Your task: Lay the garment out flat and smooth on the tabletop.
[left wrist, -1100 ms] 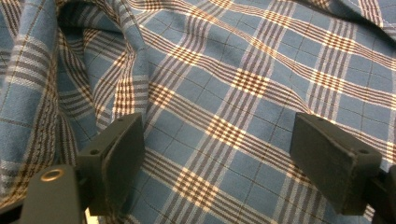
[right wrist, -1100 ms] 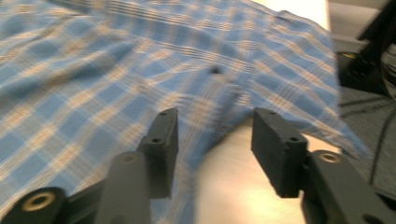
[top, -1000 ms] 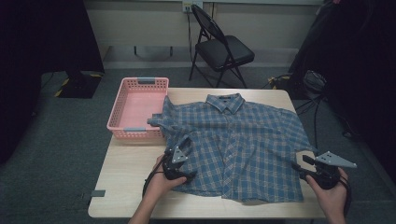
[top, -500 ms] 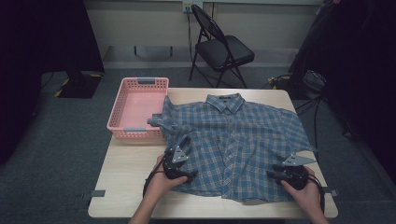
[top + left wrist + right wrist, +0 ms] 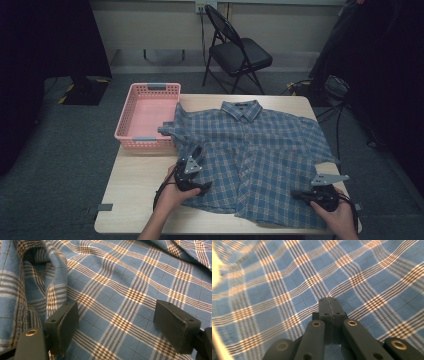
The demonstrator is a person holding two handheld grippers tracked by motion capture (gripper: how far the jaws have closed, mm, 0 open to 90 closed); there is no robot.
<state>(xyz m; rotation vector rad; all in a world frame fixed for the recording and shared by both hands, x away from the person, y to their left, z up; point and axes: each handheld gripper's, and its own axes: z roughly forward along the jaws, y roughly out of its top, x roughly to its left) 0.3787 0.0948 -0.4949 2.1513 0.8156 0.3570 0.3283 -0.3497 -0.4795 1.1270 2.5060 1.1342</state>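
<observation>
Okay, shirt lies flat on the bench, light and limp, so pinch seams or hem: left gripper gapes wide over it, right gripper has jaws closed, apparently empty.

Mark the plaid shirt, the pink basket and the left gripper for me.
plaid shirt point(image 5: 260, 145): high view, on the chest panel below the collar.
pink basket point(image 5: 146, 142): high view, on the near wall.
left gripper point(image 5: 115, 317): left gripper view, midway between its two black fingers, which stand wide apart over the cloth.
</observation>
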